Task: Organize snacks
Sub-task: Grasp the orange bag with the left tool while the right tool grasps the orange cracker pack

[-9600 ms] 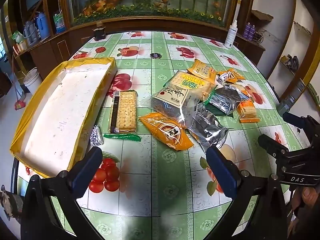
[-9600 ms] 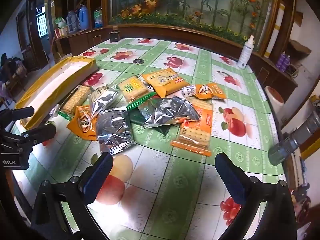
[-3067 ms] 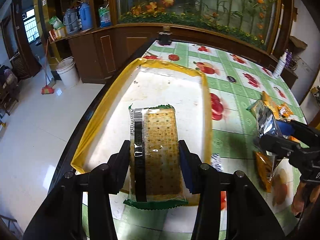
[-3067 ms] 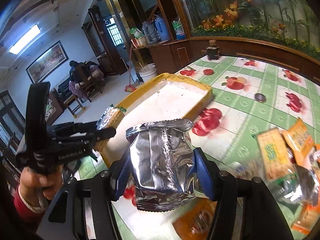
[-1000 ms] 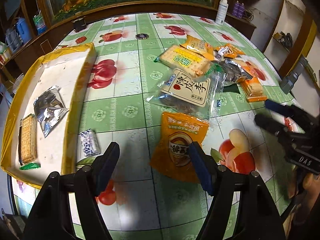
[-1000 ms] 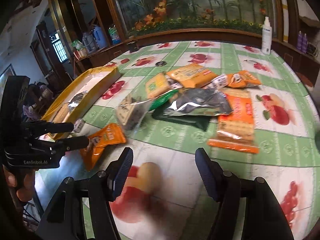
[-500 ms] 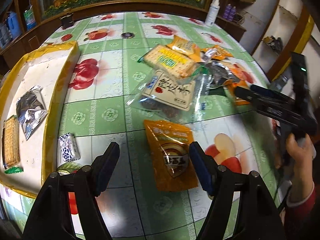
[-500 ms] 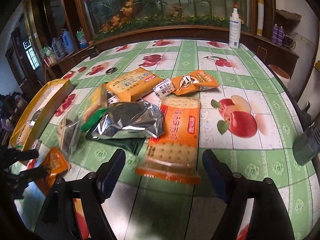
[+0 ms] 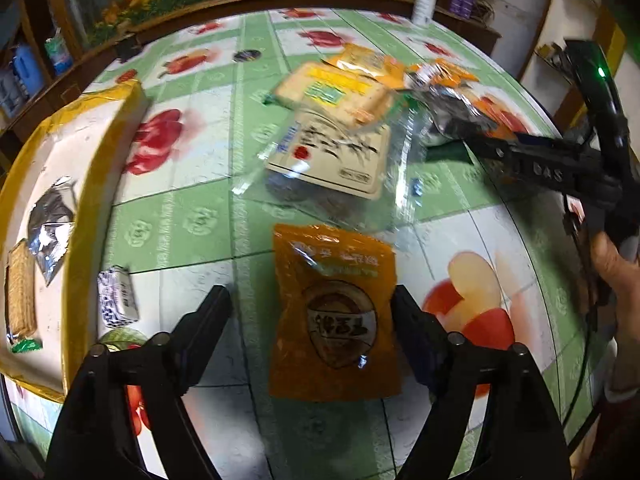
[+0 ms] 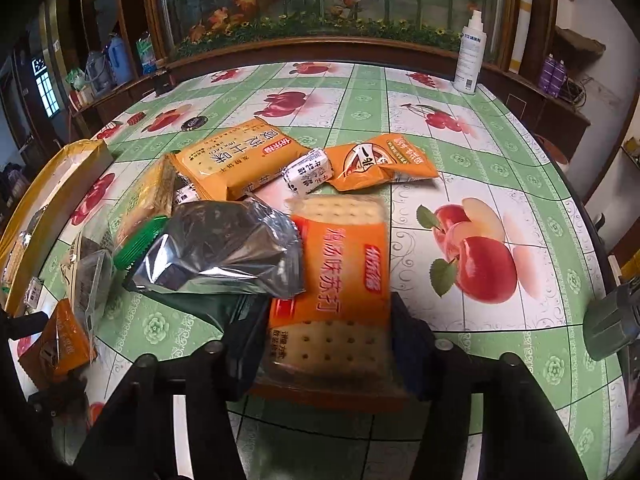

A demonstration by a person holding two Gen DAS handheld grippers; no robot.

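My left gripper [image 9: 312,312] is open, its fingers on either side of an orange snack pouch [image 9: 334,316] that lies flat on the table. My right gripper [image 10: 328,340] is open around the near end of an orange cracker pack [image 10: 340,280]; its fingers stand close to the pack's sides. The yellow-rimmed tray [image 9: 86,184] at the left holds a silver packet [image 9: 50,220] and a cracker pack [image 9: 20,288]. The right gripper also shows in the left wrist view [image 9: 480,148], over the snack pile.
A pile of snacks lies mid-table: a silver bag [image 10: 224,248], a yellow biscuit pack [image 10: 236,160], an orange pouch [image 10: 380,164], a small white-wrapped sweet [image 10: 308,170], a clear bag [image 9: 336,156]. A small blue-white packet [image 9: 116,300] lies by the tray. A spray bottle [image 10: 470,52] stands at the far edge.
My left gripper has moved down and closer to the orange pouch, which now lies between its fingers. My right gripper has moved forward onto the orange cracker pack and narrowed around it.
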